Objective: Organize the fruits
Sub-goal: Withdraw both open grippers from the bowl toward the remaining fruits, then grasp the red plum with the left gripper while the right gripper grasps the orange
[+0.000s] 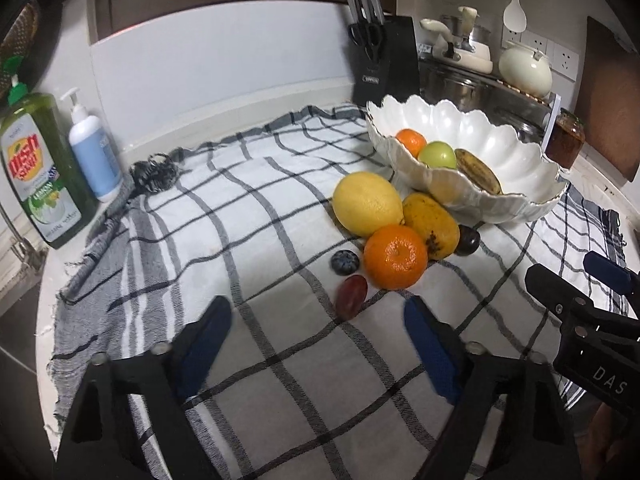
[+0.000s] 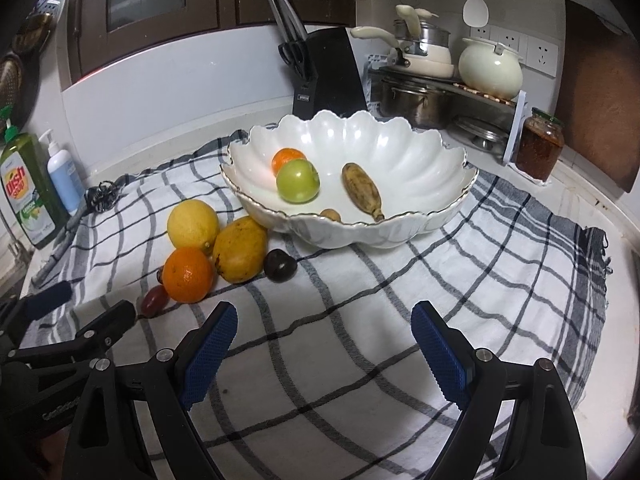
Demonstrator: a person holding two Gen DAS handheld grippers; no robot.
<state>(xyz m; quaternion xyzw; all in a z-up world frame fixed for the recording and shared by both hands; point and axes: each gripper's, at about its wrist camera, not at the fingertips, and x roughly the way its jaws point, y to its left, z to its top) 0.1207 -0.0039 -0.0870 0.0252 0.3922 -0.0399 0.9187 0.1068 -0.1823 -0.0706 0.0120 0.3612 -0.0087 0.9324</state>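
A white scalloped bowl point(image 2: 420, 160) stands on a checked cloth and holds a small orange point(image 2: 286, 159), a green apple point(image 2: 298, 181), a brown banana point(image 2: 362, 190) and a small brown fruit point(image 2: 331, 215). Left of the bowl on the cloth lie a lemon point(image 2: 193, 224), a mango point(image 2: 240, 249), an orange point(image 2: 187, 275), a dark plum point(image 2: 280, 265) and a red grape point(image 2: 154, 300). A blueberry point(image 1: 344, 261) shows in the left wrist view. My left gripper point(image 1: 318, 316) is open and empty, just short of the grape point(image 1: 351, 296). My right gripper point(image 2: 324, 322) is open and empty in front of the bowl.
A green dish-soap bottle point(image 1: 34, 168) and a pump bottle point(image 1: 94, 152) stand at the left edge. A black knife block point(image 2: 328, 76), pots on a rack point(image 2: 424, 100) and a jar point(image 2: 538, 146) stand behind the bowl. A black tangled item point(image 1: 154, 172) lies on the cloth.
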